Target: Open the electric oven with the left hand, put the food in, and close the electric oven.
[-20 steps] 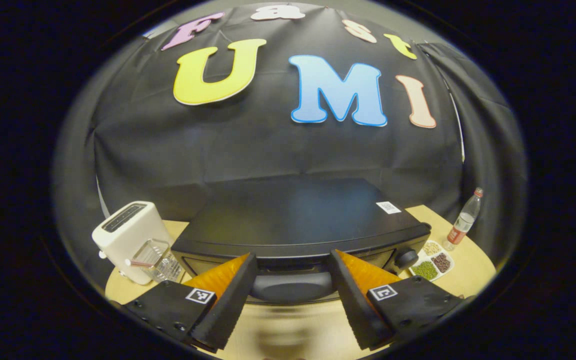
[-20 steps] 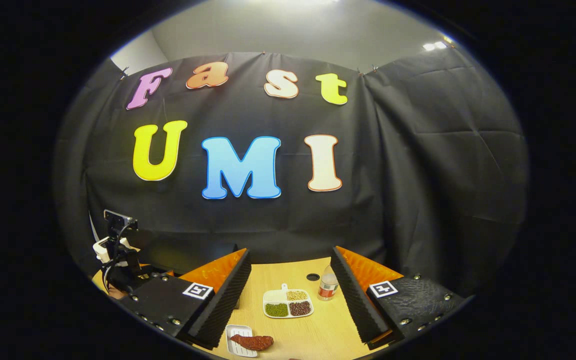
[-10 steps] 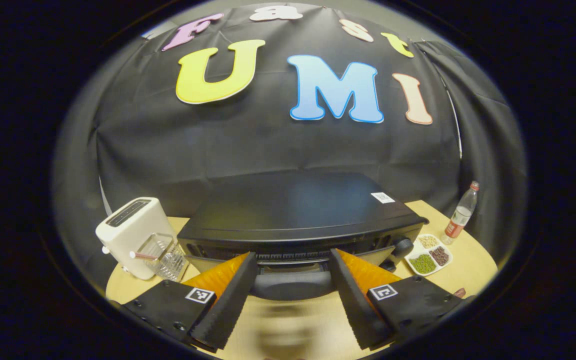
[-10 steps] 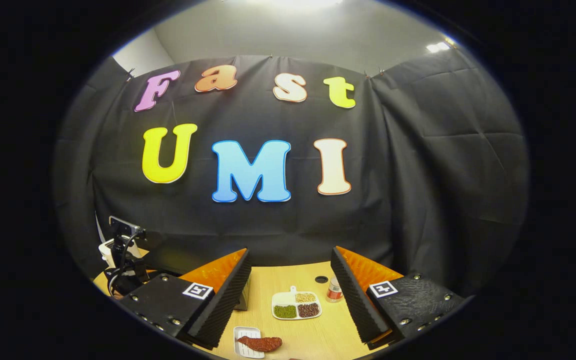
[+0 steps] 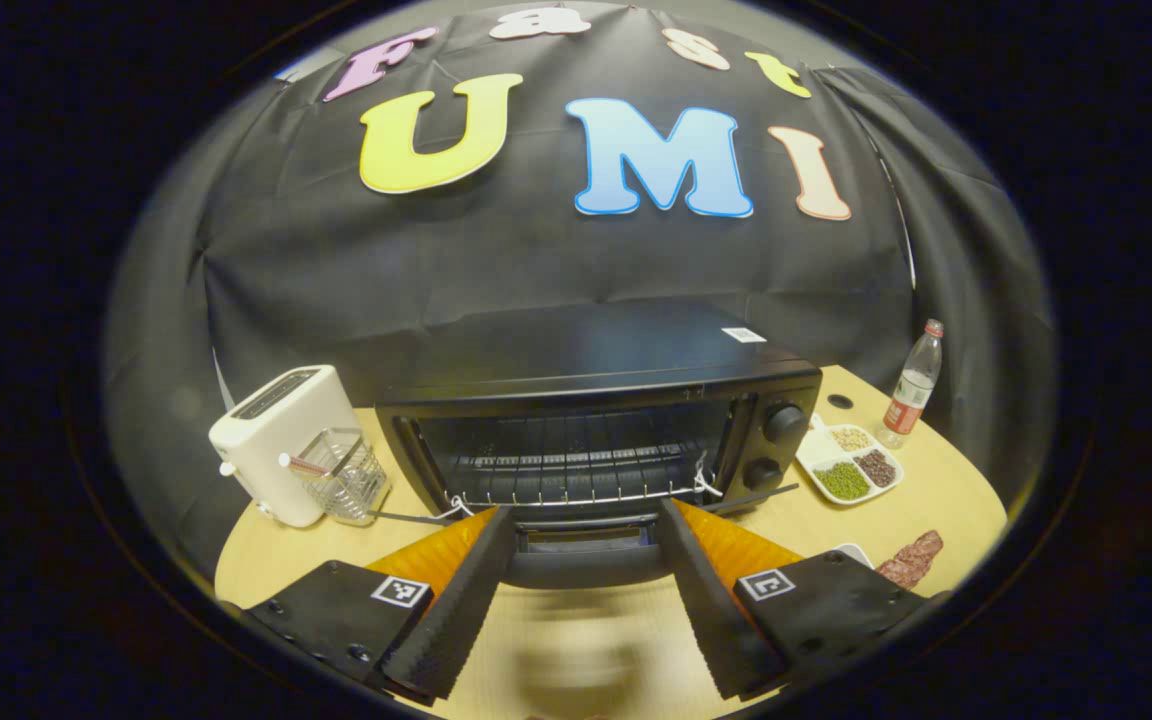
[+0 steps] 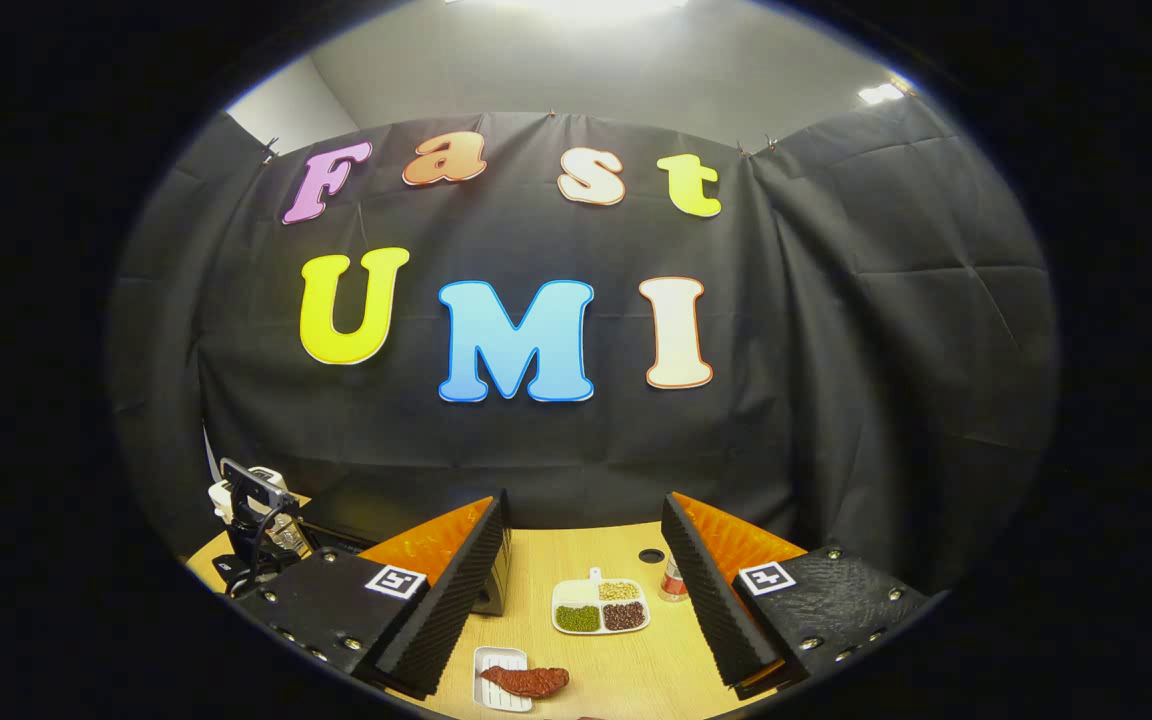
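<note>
A black metal electric oven (image 5: 596,420) sits on the pale wooden counter (image 5: 886,510), its hinged door lowered. The left hand-held gripper (image 5: 584,560) straddles the rigid door handle, fingers spread. Right of the oven, a reddish-brown food piece (image 6: 526,681), likely light and soft, lies on a small white tray below the open right hand-held gripper (image 6: 584,590); grasp its middle.

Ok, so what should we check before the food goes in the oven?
1. Oven door down: ok.
2. Rack bare: ok, as far as it shows.
3. Food lying on its white tray, in front of the right gripper: ok.
4. Right gripper open for grabbing: ok.
5. Food picked up: not ok, not yet.
6. Left gripper fingers touching the door handle between them: cannot tell.
</note>
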`<move>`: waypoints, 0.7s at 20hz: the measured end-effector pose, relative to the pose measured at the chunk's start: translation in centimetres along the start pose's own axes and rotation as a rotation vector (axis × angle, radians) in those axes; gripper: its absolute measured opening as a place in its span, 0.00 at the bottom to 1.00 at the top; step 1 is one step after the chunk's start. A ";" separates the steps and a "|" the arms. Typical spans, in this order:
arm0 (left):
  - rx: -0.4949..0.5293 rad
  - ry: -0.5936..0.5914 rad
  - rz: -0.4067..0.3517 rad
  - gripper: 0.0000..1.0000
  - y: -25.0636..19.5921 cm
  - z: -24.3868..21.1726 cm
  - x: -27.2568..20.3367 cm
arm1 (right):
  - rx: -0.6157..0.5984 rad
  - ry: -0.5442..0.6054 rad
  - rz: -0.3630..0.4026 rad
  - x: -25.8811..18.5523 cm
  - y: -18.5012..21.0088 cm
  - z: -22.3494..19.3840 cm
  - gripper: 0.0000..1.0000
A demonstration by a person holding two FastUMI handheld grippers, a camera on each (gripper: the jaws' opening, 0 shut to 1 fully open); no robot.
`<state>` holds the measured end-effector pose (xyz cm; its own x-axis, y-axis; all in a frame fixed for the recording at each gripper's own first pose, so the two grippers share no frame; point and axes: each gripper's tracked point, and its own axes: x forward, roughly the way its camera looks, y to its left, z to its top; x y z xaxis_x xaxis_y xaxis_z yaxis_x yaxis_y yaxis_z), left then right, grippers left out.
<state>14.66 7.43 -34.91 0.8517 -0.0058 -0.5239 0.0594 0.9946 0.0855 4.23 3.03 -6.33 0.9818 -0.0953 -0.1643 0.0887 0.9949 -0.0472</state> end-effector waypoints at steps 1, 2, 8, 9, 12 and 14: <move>0.005 0.001 0.001 0.96 0.0 -0.2 -0.1 | -0.003 0.006 0.003 -0.1 0.1 -0.3 0.98; 0.006 0.002 0.001 0.94 0.0 -0.4 -0.2 | -0.006 0.015 0.010 -0.1 0.2 -0.6 0.98; -0.003 0.038 -0.001 0.96 -0.3 -2.5 -0.9 | -0.020 0.049 0.029 -0.5 0.7 -1.6 0.98; -0.001 0.046 -0.002 0.96 -0.4 -3.0 -1.0 | -0.022 0.050 0.029 -0.6 0.7 -1.7 0.98; 0.016 0.073 -0.009 0.96 -0.5 -4.6 -1.5 | -0.025 0.057 0.022 -0.5 0.5 -1.9 0.98; 0.016 0.090 -0.019 0.96 -0.5 -5.6 -1.8 | -0.036 0.064 0.014 -0.2 0.3 -1.9 0.98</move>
<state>10.21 7.48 -38.77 0.8002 -0.0142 -0.5996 0.0837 0.9926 0.0882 3.74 3.26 -8.14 0.9700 -0.0840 -0.2282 0.0675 0.9946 -0.0792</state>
